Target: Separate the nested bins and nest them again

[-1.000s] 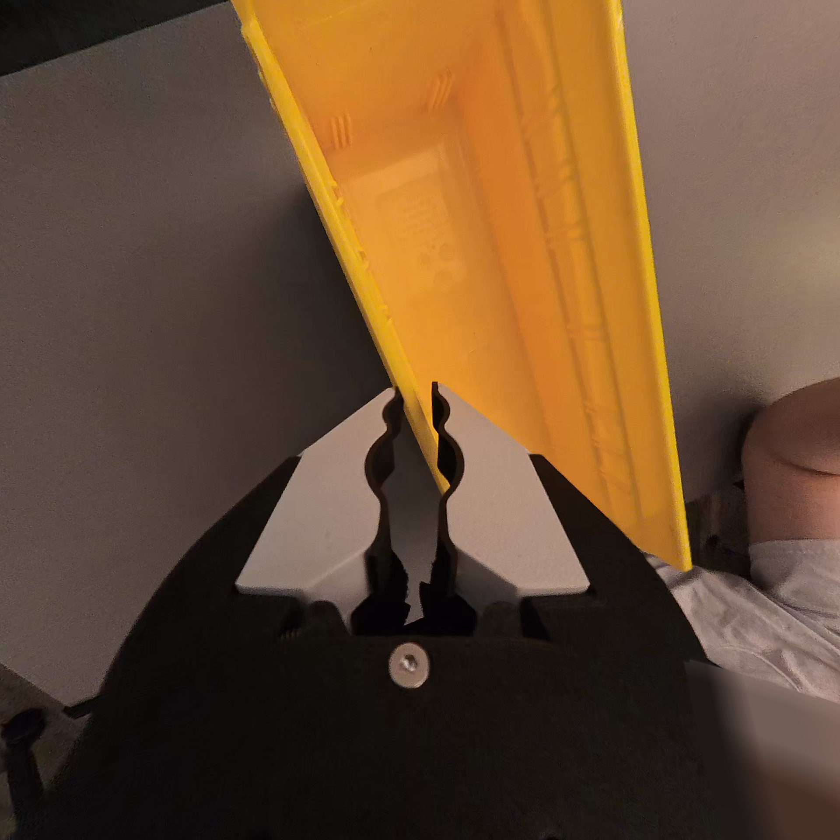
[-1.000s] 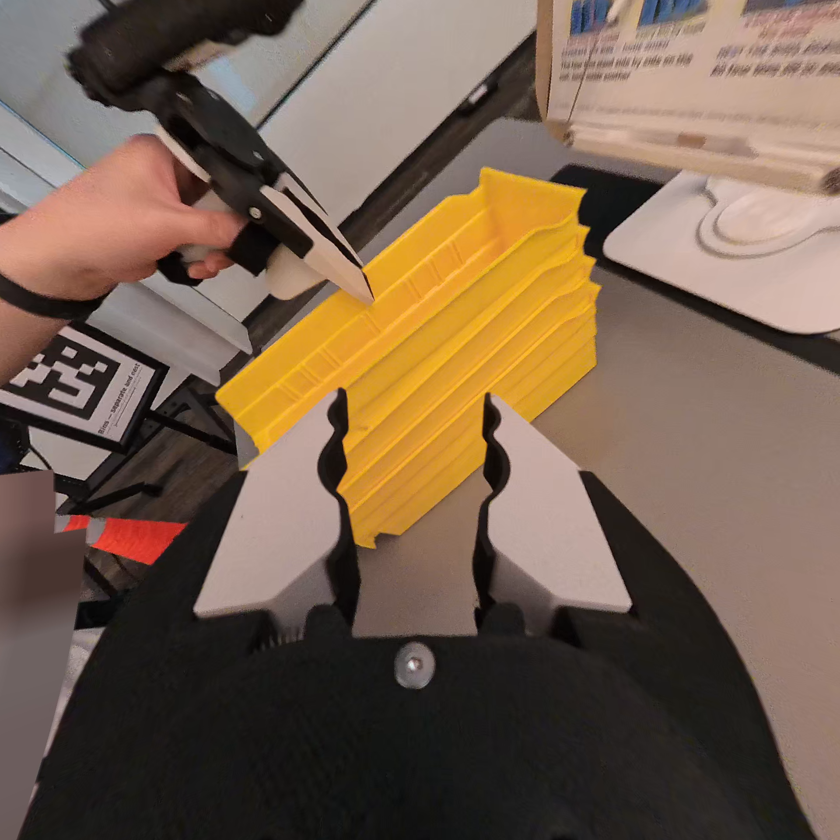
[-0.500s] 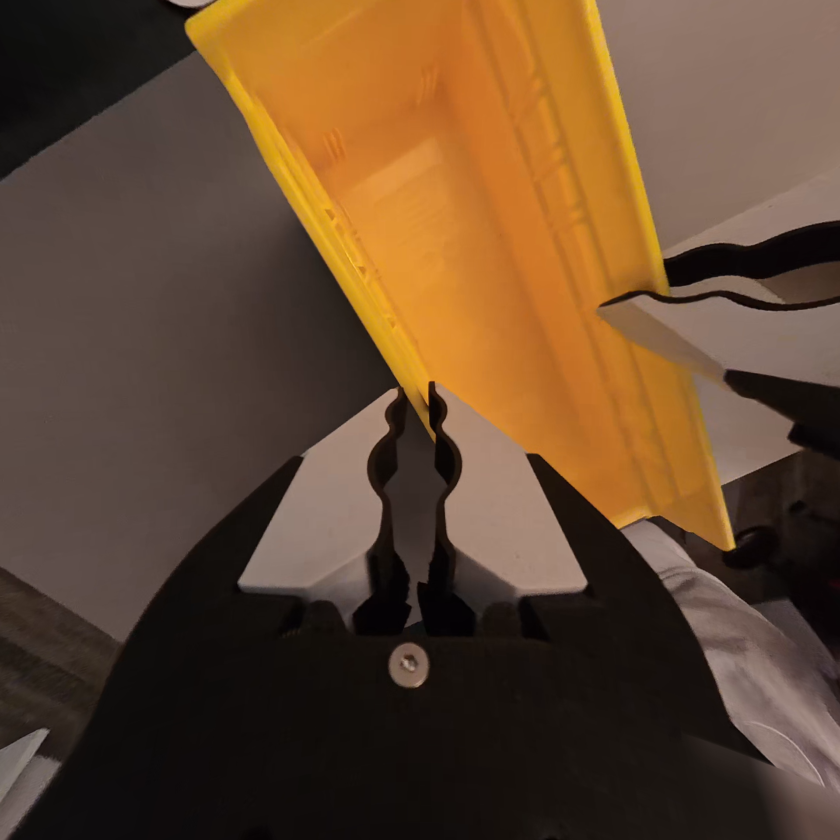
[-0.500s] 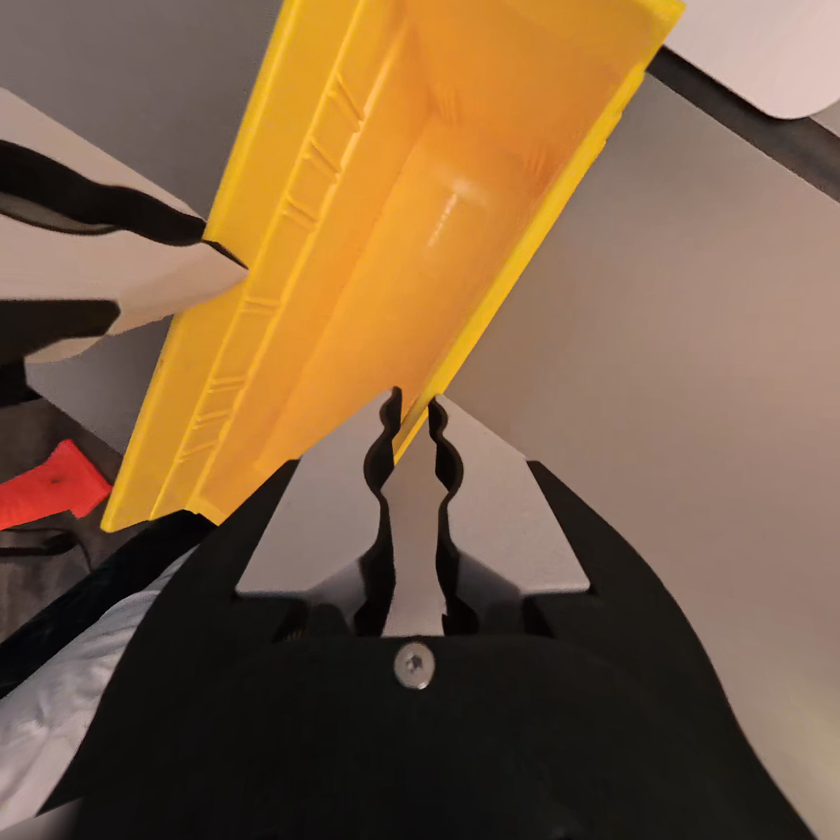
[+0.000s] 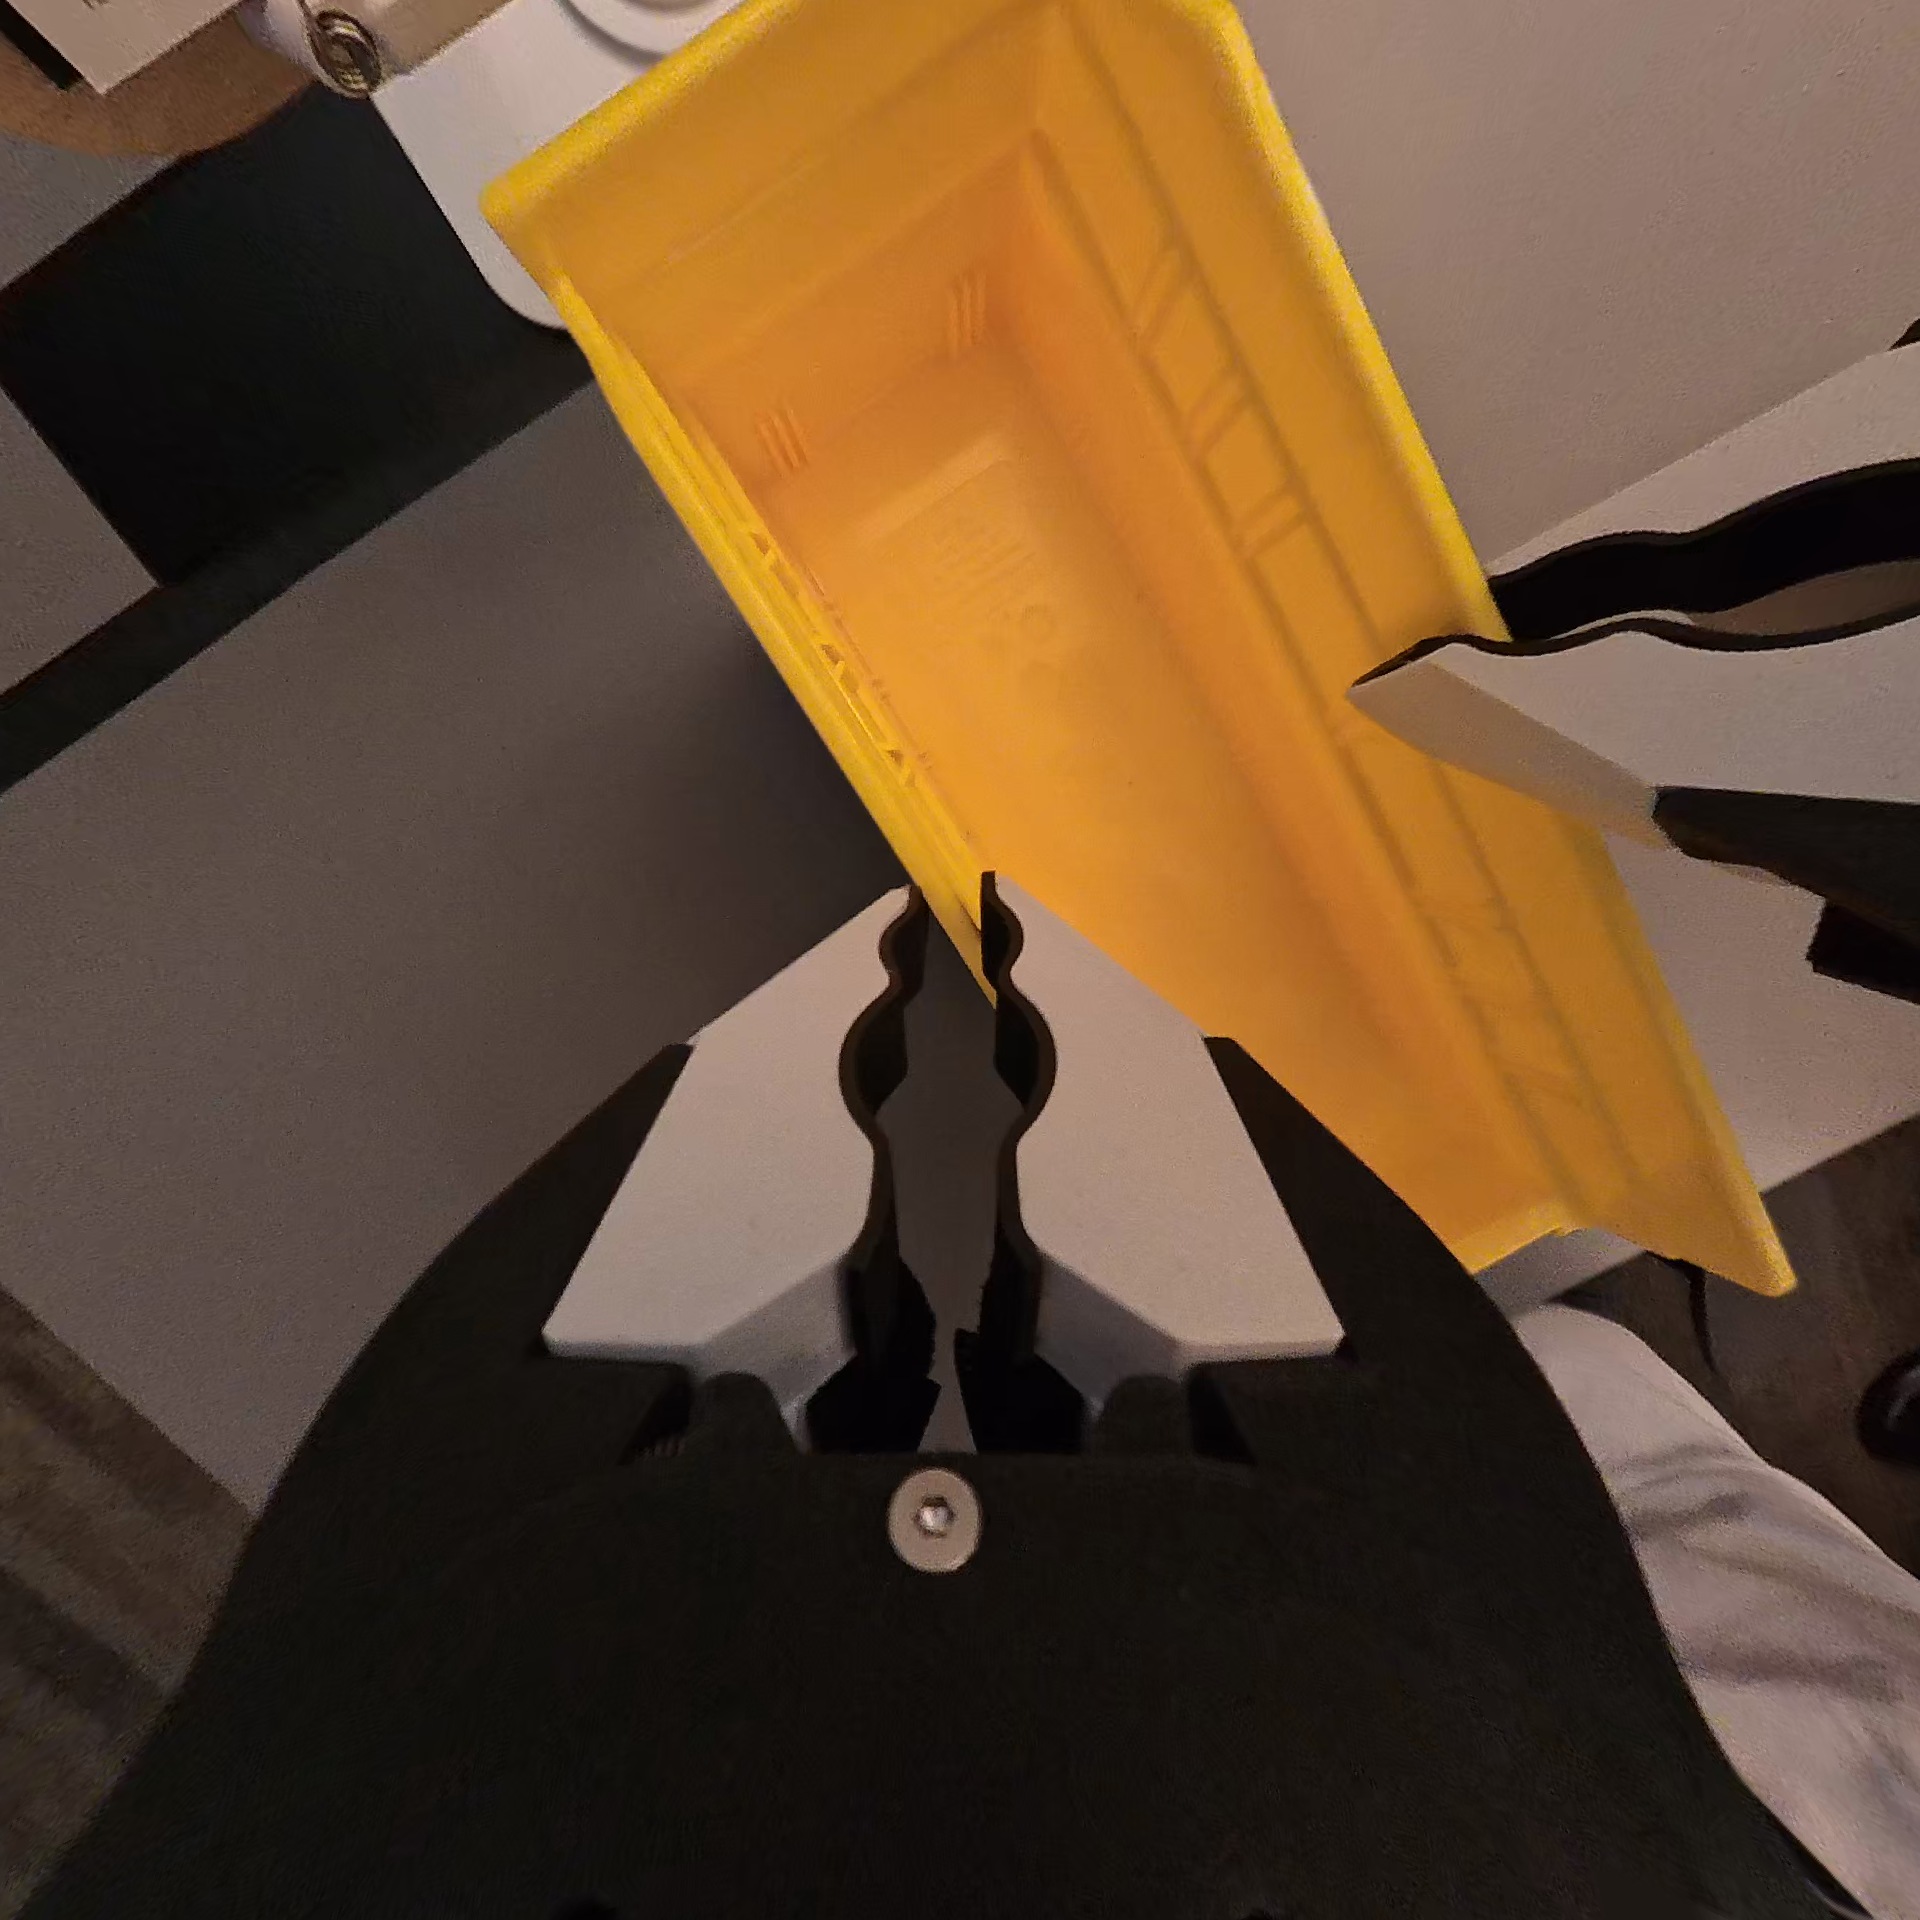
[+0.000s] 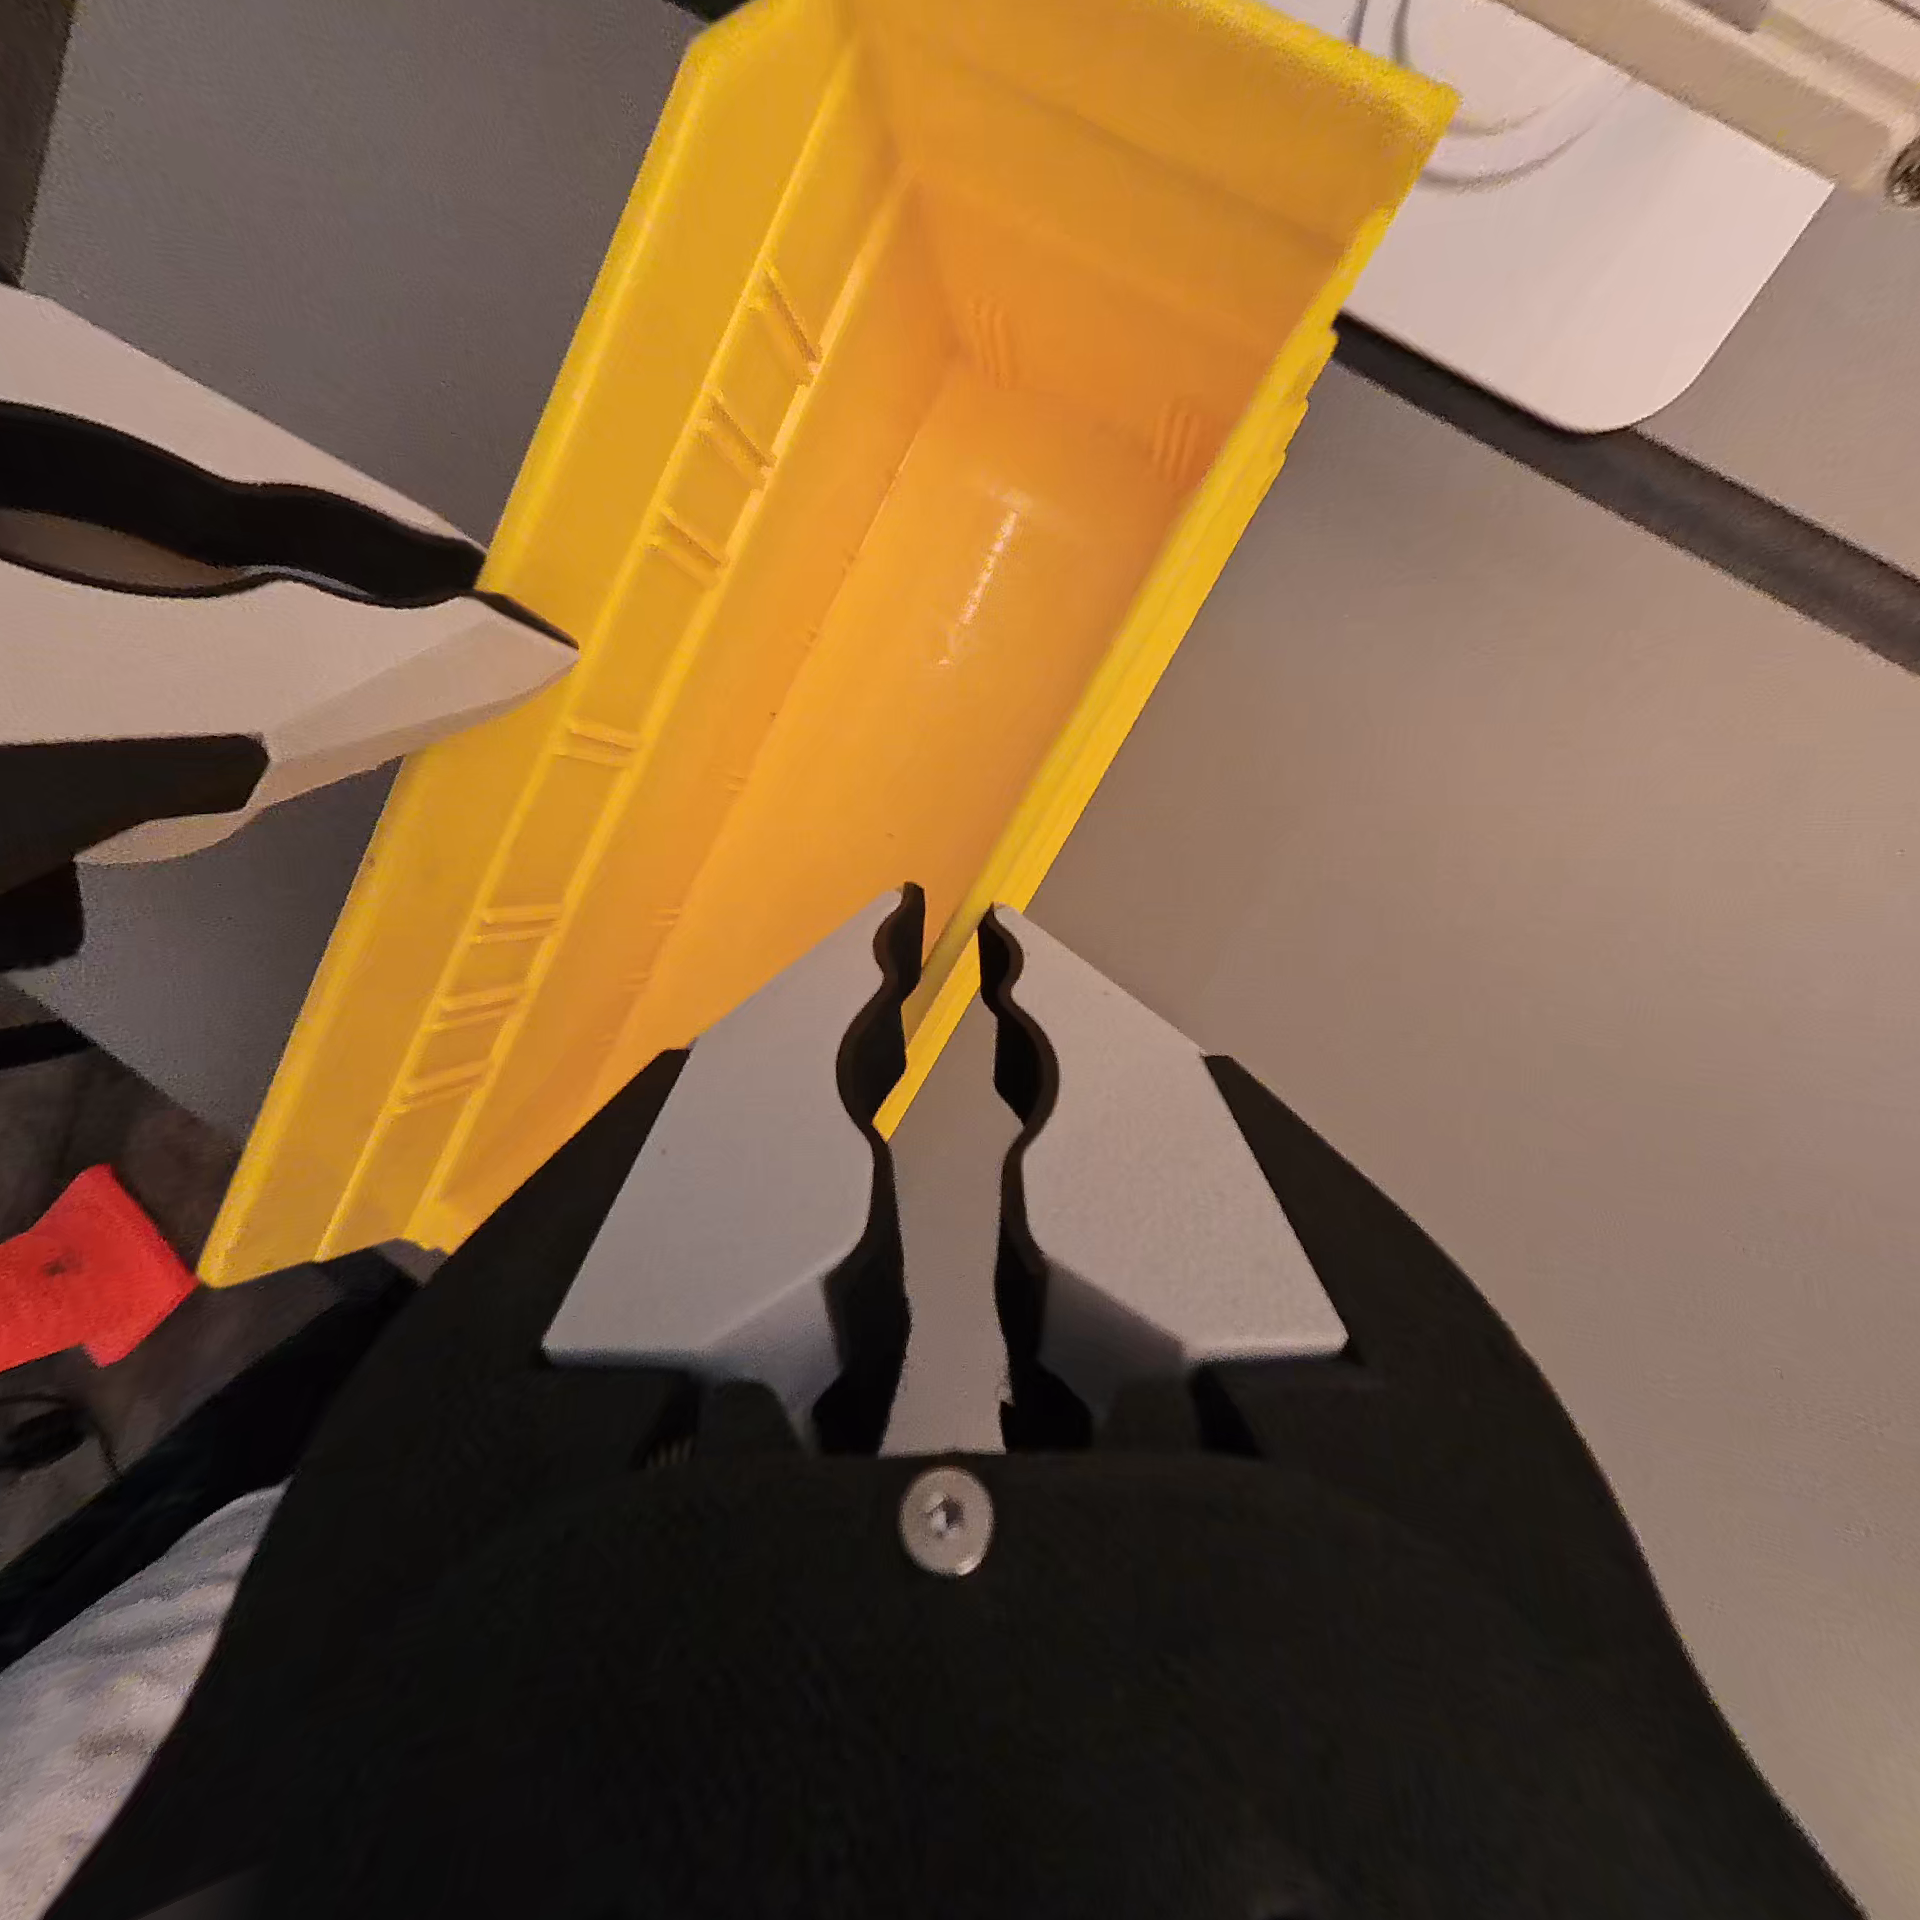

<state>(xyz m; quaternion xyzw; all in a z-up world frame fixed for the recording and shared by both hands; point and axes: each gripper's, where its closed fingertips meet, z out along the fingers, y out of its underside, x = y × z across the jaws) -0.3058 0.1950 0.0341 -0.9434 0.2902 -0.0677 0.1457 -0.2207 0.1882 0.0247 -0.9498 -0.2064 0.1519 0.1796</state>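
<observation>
The nested yellow bins [image 5: 1091,623] fill the middle of both views, and I look down into the top one. Layered rims show along one long side [image 6: 1143,675]. My left gripper [image 5: 951,904] is shut on the bins' left long wall, with both pads pressed on it. My right gripper [image 6: 951,920] is shut on the opposite long wall [image 6: 935,997]. The right gripper also shows in the left wrist view [image 5: 1455,686], at the far wall. The left gripper also shows in the right wrist view [image 6: 499,623].
The bins are over a grey table [image 5: 364,831], which also shows in the right wrist view [image 6: 1507,831]. A white stand base [image 6: 1558,260] sits beyond the bins' far end. A red object [image 6: 83,1268] lies low at the left. A person's grey clothing [image 5: 1714,1558] is at the lower right.
A second ago my right gripper was open in front of the bins; it moved in and shut on their long wall. My left gripper kept its hold. The bins' far end has come into view.
</observation>
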